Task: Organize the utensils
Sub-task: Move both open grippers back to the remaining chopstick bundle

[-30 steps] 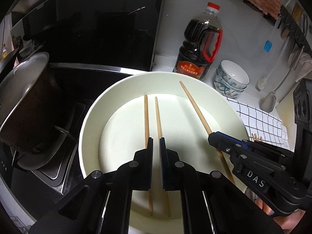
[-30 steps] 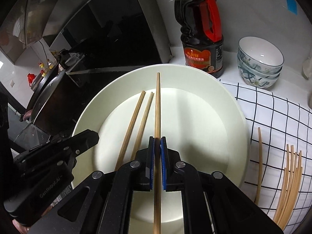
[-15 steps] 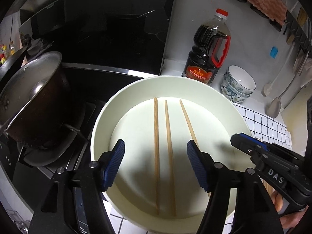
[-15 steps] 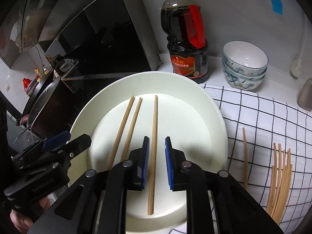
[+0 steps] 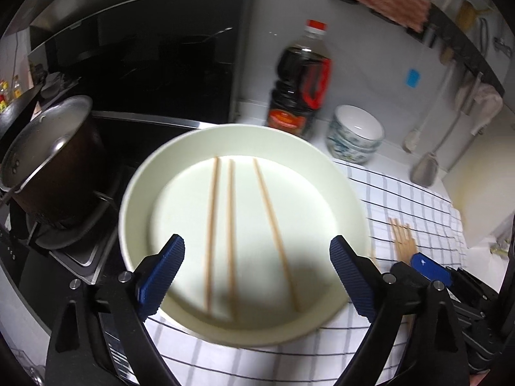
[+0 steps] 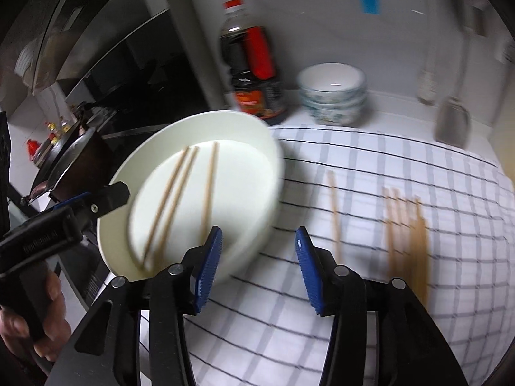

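A round white plate (image 5: pixel 154 193) holds three wooden chopsticks (image 5: pixel 230 234) lying side by side; it also shows in the right wrist view (image 6: pixel 251 148) with the chopsticks (image 6: pixel 209 189) on it. My left gripper (image 5: pixel 257 276) is open wide and empty, over the plate's near edge. My right gripper (image 6: pixel 256 267) is open and empty, above the checked cloth just right of the plate; it also shows in the left wrist view (image 5: pixel 431 268). A single chopstick (image 6: pixel 334 212) and a bundle of several chopsticks (image 6: pixel 408 225) lie on the cloth.
A checked cloth (image 6: pixel 370 289) covers the counter. A soy sauce bottle (image 5: pixel 299 87) and stacked bowls (image 5: pixel 355 133) stand behind the plate. A steel pot (image 5: pixel 48 160) sits on the stove at the left. Ladles (image 5: pixel 425 170) hang at the right wall.
My right gripper let go of its chopstick on the plate, opened wide and swung right over the cloth. My left gripper opened and drew back from the plate.
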Tool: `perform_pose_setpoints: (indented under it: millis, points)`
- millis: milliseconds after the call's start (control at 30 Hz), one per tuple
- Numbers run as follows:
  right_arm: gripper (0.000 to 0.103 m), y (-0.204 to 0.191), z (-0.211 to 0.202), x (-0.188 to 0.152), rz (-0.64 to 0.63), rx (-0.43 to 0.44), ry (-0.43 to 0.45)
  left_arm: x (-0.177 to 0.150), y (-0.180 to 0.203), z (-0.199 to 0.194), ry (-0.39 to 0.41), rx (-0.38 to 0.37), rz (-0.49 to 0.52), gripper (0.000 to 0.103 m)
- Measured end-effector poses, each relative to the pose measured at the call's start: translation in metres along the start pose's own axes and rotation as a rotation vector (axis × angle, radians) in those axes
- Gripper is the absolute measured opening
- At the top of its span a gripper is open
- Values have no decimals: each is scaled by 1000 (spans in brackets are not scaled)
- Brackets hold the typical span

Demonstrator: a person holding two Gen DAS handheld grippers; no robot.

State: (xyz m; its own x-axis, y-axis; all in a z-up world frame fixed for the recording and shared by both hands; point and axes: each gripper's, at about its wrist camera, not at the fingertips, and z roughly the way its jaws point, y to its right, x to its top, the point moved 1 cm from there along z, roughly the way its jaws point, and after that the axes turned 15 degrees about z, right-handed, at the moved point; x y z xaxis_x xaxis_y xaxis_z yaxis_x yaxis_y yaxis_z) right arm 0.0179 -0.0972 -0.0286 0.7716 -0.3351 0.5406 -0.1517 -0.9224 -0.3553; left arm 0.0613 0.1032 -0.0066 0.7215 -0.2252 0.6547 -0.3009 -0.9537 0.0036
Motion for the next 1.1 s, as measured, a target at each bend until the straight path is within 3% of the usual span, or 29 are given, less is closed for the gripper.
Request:
perform_pose_setpoints:
  millis: [267, 533, 767, 1100]
  points:
    - [51, 82, -46, -23, 89, -121, 40, -5, 69, -10, 26, -85, 88, 91]
    - [51, 147, -61, -39, 171, -207, 51, -13, 134, 1, 3, -142, 167, 95]
    - [51, 181, -43, -49, 204, -235, 25, -33, 171, 36, -63, -107, 206, 95]
    - [51, 194, -8, -52, 159, -253, -8, -52, 187, 87, -135, -20, 223, 95]
